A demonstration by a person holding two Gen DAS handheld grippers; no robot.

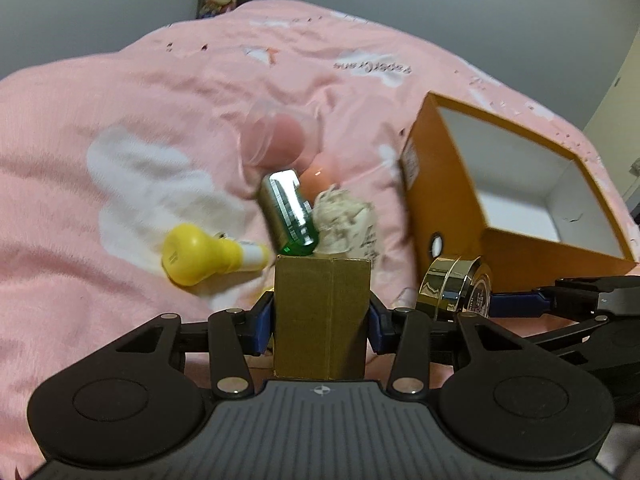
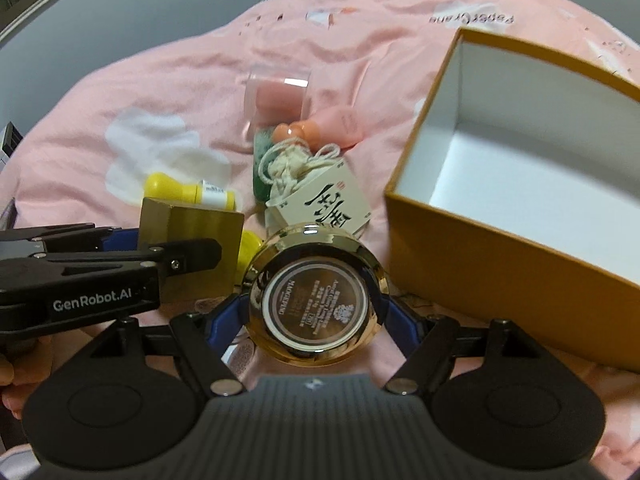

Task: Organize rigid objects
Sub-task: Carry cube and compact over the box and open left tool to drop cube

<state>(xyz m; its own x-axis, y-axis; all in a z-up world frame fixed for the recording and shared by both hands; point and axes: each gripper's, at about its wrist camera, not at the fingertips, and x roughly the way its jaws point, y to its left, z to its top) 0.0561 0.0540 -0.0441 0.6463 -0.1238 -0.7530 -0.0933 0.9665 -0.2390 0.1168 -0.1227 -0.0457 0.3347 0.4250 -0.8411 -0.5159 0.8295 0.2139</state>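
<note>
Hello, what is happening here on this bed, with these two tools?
A person is tidying small things on a pink blanket. The left tongs grip a brown carton; the right tongs grip a round gold tin. The orange box beside them is empty. Other items lie loose.

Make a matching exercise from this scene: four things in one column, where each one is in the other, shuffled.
Things:
1. brown carton
2. gold tin
3. yellow bottle
4. orange box

Places or states:
A. lying on the pink blanket
B. open and empty
C. held in the left gripper
D. held in the right gripper

Pairs: 1-C, 2-D, 3-A, 4-B
</note>
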